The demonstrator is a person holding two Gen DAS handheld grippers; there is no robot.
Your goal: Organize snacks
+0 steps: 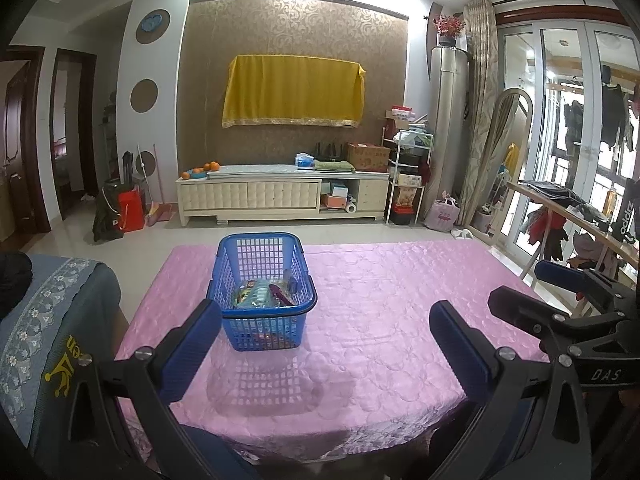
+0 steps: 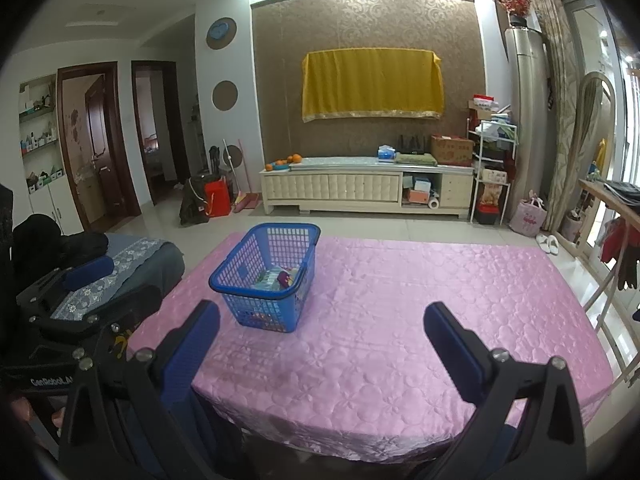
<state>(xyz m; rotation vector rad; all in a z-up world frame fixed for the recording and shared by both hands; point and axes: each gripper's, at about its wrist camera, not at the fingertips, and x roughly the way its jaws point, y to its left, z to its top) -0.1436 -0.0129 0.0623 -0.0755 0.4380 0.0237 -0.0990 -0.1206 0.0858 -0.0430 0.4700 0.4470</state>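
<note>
Snacks (image 1: pixel 264 296) lie in a pile inside the blue basket (image 1: pixel 256 322), which sits upright on the pink-covered worktop (image 1: pixel 380 320), toward its left side. Wrappers mixed – can't read them. Left gripper (image 1: pixel 326 344) hangs above the near edge w/ fingers spread wide, nothing between them; basket just ahead of its left finger. Right gripper (image 2: pixel 322 346) likewise spread and empty – basket ahead-left, apart from it. Behind: a cabinet (image 2: pixel 360 188) w/ oranges (image 2: pixel 290 159).
</note>
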